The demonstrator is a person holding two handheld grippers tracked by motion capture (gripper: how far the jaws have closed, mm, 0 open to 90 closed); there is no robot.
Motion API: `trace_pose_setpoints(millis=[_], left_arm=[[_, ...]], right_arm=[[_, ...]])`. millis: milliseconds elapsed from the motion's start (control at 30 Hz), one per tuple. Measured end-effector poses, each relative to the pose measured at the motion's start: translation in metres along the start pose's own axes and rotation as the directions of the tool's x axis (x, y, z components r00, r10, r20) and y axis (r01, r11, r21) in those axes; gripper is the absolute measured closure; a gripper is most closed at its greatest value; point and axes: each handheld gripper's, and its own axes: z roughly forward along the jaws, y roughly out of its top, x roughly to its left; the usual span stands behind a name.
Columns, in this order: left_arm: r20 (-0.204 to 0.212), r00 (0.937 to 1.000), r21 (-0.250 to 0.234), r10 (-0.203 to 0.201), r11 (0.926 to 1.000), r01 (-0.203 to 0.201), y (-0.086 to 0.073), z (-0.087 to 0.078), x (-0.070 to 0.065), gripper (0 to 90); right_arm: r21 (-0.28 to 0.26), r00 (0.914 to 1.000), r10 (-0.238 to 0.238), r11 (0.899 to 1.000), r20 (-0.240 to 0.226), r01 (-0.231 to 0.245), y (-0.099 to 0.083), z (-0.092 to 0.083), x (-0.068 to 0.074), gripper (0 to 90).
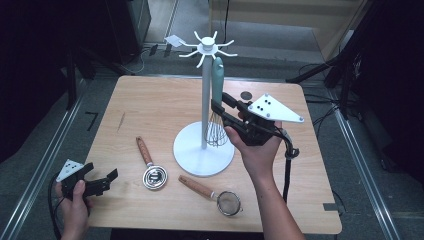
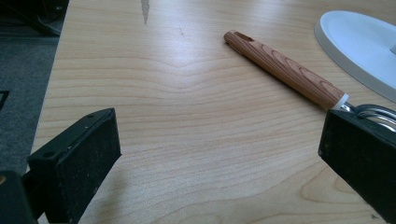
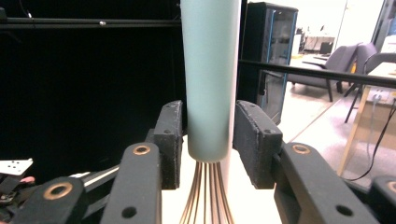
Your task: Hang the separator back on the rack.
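Observation:
A whisk with a pale green handle (image 1: 218, 80) hangs upright beside the pole of a white hook stand (image 1: 204, 100), its wires (image 1: 215, 132) just above the stand's base. My right gripper (image 1: 220, 107) reaches in from the right. In the right gripper view its jaws flank the lower end of the handle (image 3: 210, 70), and narrow gaps show between the pads (image 3: 252, 140) and the handle. My left gripper (image 1: 102, 180) rests open at the table's front left corner, with nothing between its jaws (image 2: 219, 154).
A wood-handled metal scoop (image 1: 150, 165) lies left of the stand's base, its handle (image 2: 285, 70) ahead of my left gripper. A wood-handled small strainer (image 1: 215, 195) lies near the front edge. A dark round object (image 1: 246, 95) sits at the back of the wooden table (image 1: 150, 105).

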Motion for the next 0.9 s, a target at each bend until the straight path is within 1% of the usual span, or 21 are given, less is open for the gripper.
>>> trace_pose_setpoints(millis=[67, 100, 133, 200, 233, 267, 300, 333, 433, 467, 533, 567, 600, 633, 667, 700, 733, 800, 833, 867, 900], left_arm=[[0.000, 1.0000, 0.000, 0.000, 1.0000, 0.000, 0.000, 0.000, 0.000, 0.0], [0.000, 1.0000, 0.000, 0.000, 1.0000, 0.000, 0.000, 0.000, 0.000, 0.0], [0.000, 1.0000, 0.000, 0.000, 1.0000, 0.000, 0.000, 0.000, 0.000, 0.0], [0.000, 1.0000, 0.000, 0.000, 1.0000, 0.000, 0.000, 0.000, 0.000, 0.0], [0.000, 1.0000, 0.000, 0.000, 1.0000, 0.000, 0.000, 0.000, 0.000, 0.0], [0.000, 1.0000, 0.000, 0.001, 1.0000, -0.001, 0.000, 0.000, 0.000, 0.0], [0.000, 1.0000, 0.000, 0.001, 1.0000, -0.001, 0.000, 0.000, 0.000, 0.0], [0.000, 1.0000, 0.000, 0.000, 1.0000, 0.000, 0.000, 0.000, 0.000, 0.0], [0.001, 1.0000, 0.001, 0.000, 1.0000, 0.000, 0.000, 0.000, 0.000, 0.0], [0.001, 1.0000, 0.001, 0.000, 1.0000, 0.000, 0.000, 0.000, 0.000, 0.0], [0.000, 1.0000, 0.001, 0.000, 1.0000, 0.000, 0.000, 0.000, 0.000, 0.0], [0.000, 1.0000, 0.000, 0.000, 1.0000, 0.000, 0.000, 0.000, 0.000, 0.0], [0.000, 1.0000, -0.001, 0.000, 1.0000, 0.000, 0.000, 0.000, 0.000, 0.0], [0.000, 1.0000, 0.000, 0.000, 1.0000, 0.000, 0.000, 0.000, 0.000, 0.0], [0.001, 1.0000, 0.000, 0.000, 1.0000, 0.000, 0.000, 0.000, 0.000, 0.0], [0.001, 1.0000, 0.000, 0.000, 1.0000, 0.000, 0.000, 0.000, 0.000, 0.0], [0.001, 1.0000, -0.001, -0.002, 1.0000, 0.002, 0.000, 0.000, 0.000, 0.0], [0.002, 1.0000, -0.001, -0.003, 1.0000, 0.003, 0.000, 0.000, 0.000, 0.0], [0.002, 1.0000, -0.001, -0.003, 1.0000, 0.003, 0.000, 0.000, 0.000, 0.0], [0.003, 1.0000, -0.001, -0.003, 1.0000, 0.003, 0.000, 0.000, 0.000, 0.0], [0.003, 1.0000, -0.001, -0.003, 1.0000, 0.003, 0.000, 0.000, 0.000, 0.0]], right_arm=[[-0.009, 0.9998, -0.018, 1.000, 0.005, 0.018, 0.000, -0.002, 0.001, 63.5], [-0.009, 0.9998, -0.018, 1.000, 0.005, 0.018, 0.000, -0.002, 0.001, 63.5], [-0.029, 0.9991, -0.041, 0.999, 0.008, 0.041, 0.001, -0.003, 0.002, 64.9], [-0.033, 0.9992, -0.039, 0.999, 0.006, 0.039, 0.001, -0.004, 0.003, 66.8], [-0.052, 0.9993, -0.038, 0.998, -0.002, 0.038, 0.002, -0.006, 0.003, 71.4], [-0.059, 0.9992, -0.041, 0.997, 0.003, 0.041, 0.002, -0.006, 0.004, 74.6], [-0.059, 0.9992, -0.041, 0.997, 0.003, 0.041, 0.002, -0.006, 0.004, 74.6], [-0.064, 0.9981, -0.060, 0.996, 0.017, 0.061, 0.003, -0.007, 0.004, 80.4], [-0.066, 0.9971, -0.066, 0.995, 0.038, 0.069, 0.004, -0.007, 0.004, 90.0], [-0.061, 0.9969, -0.057, 0.996, 0.054, 0.060, 0.004, -0.007, 0.004, 90.0], [-0.058, 0.9958, -0.056, 0.996, 0.073, 0.060, 0.005, -0.004, 0.001, 90.0], [-0.058, 0.9958, -0.056, 0.996, 0.073, 0.060, 0.005, -0.004, 0.001, 90.0], [-0.074, 0.9917, -0.078, 0.994, 0.102, 0.086, 0.005, -0.001, 0.000, 90.0], [-0.074, 0.9917, -0.078, 0.994, 0.102, 0.086, 0.005, -0.001, 0.000, 90.0], [-0.094, 0.9866, -0.104, 0.989, 0.126, 0.116, 0.006, 0.003, -0.002, 90.0], [-0.094, 0.9866, -0.104, 0.989, 0.126, 0.116, 0.006, 0.003, -0.002, 90.0], [-0.111, 0.9809, -0.112, 0.985, 0.158, 0.131, 0.008, 0.006, -0.002, 90.0], [-0.129, 0.9833, -0.102, 0.984, 0.150, 0.122, 0.012, 0.008, -0.002, 90.0], [-0.129, 0.9833, -0.102, 0.984, 0.150, 0.122, 0.012, 0.008, -0.002, 90.0], [-0.139, 0.9798, -0.110, 0.981, 0.167, 0.134, 0.017, 0.009, -0.001, 90.0], [-0.143, 0.9799, -0.105, 0.981, 0.170, 0.130, 0.019, 0.009, 0.000, 90.0]])
